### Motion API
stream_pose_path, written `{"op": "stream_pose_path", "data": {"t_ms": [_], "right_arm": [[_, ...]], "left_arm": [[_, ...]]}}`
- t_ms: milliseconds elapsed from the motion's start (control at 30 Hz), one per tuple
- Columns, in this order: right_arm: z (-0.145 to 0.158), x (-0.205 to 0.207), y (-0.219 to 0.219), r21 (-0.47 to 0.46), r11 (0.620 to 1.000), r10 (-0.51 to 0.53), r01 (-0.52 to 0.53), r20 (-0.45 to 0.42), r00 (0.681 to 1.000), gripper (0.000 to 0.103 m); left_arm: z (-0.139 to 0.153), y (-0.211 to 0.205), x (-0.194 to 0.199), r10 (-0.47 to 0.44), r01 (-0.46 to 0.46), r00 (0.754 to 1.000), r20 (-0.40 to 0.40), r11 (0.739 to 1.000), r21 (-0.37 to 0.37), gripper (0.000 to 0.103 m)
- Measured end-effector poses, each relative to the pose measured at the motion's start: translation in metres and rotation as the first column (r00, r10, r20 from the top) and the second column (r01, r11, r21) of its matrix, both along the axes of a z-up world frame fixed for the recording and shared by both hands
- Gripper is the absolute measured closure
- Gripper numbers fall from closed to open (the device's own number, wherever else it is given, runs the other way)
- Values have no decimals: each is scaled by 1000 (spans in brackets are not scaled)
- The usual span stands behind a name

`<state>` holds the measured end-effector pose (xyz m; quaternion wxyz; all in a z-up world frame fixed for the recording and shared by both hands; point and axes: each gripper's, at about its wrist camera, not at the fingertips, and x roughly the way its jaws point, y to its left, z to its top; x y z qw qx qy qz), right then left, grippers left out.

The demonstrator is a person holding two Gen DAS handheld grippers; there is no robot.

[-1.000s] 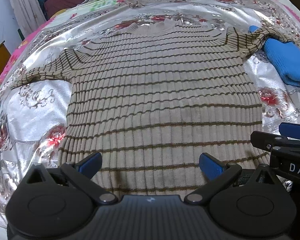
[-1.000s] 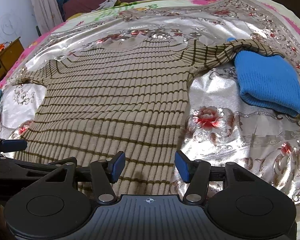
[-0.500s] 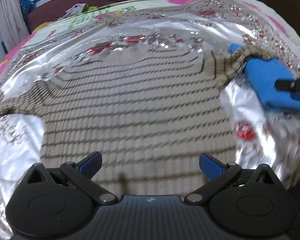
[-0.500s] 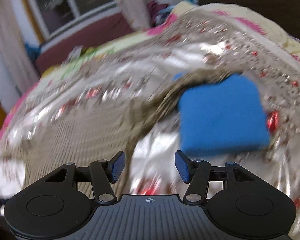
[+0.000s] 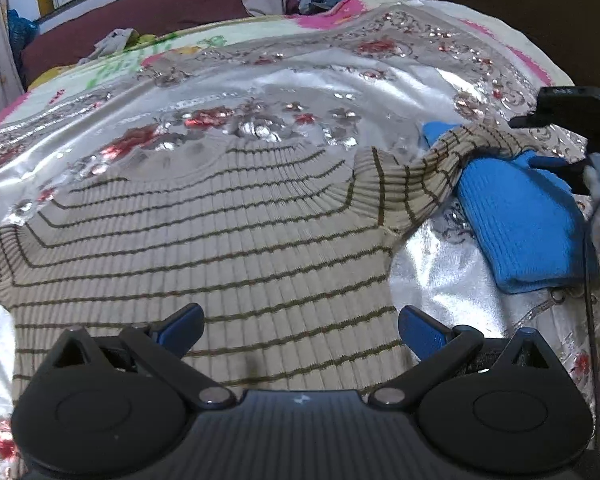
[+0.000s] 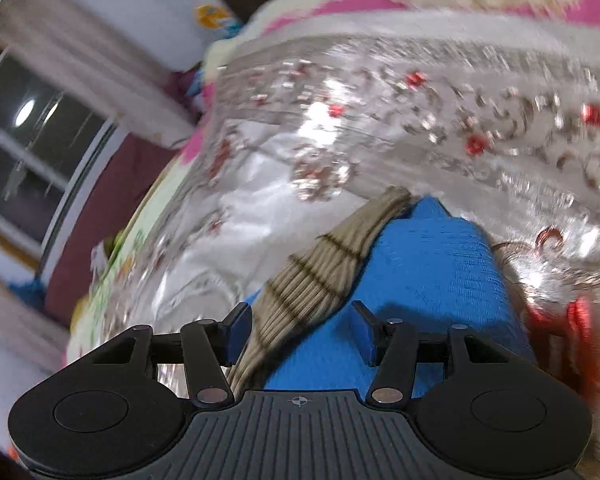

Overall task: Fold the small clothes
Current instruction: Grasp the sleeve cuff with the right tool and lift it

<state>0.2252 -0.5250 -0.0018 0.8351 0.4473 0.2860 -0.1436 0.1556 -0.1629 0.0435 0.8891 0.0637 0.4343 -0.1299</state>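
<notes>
A beige ribbed sweater with thin dark stripes (image 5: 204, 240) lies flat on the silver floral bedspread (image 5: 300, 92). Its right sleeve (image 5: 432, 168) runs over a folded blue knit garment (image 5: 520, 220). My left gripper (image 5: 300, 324) is open and empty above the sweater's lower body. My right gripper (image 6: 300, 332) is open, tilted, with the sleeve (image 6: 312, 280) and the blue garment (image 6: 432, 264) lying between its fingers. It also shows at the right edge of the left wrist view (image 5: 572, 136), over the sleeve end.
A dark red sofa (image 5: 132, 8) and a window stand behind the bed. Loose clothes (image 5: 112, 40) lie at the bed's far edge. The bed's right edge drops off into dark floor near the blue garment.
My right gripper has swung right and forward from the sweater's hem to the sleeve over the blue garment, tilting as it went. My left gripper has moved up the sweater toward the right.
</notes>
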Motion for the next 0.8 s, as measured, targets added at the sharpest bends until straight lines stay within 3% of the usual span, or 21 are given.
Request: {"op": "stream_pose_path", "data": {"t_ms": [267, 333, 400, 500, 633, 800], "right_arm": [[-23, 19, -10, 32, 997, -68, 67, 22, 997, 49], [-26, 24, -13, 36, 995, -89, 88, 32, 996, 56], [-29, 29, -16, 42, 995, -94, 92, 37, 995, 74], [-29, 31, -19, 60, 994, -96, 94, 40, 995, 88], [-12, 22, -11, 65, 996, -74, 66, 117, 990, 90], [31, 26, 27, 23, 996, 76, -83, 222, 972, 92]], "left_arm": [[-20, 11, 1, 19, -21, 997, -76, 1000, -22, 0], [-22, 14, 0, 25, -28, 996, -89, 999, -25, 0], [-23, 19, -3, 32, -34, 995, -98, 999, -22, 0], [-23, 29, -9, 43, -44, 994, -104, 999, -13, 0], [-25, 48, -18, 70, -71, 990, -121, 997, -8, 0], [-29, 70, -26, 103, -107, 985, -141, 994, -20, 0]]}}
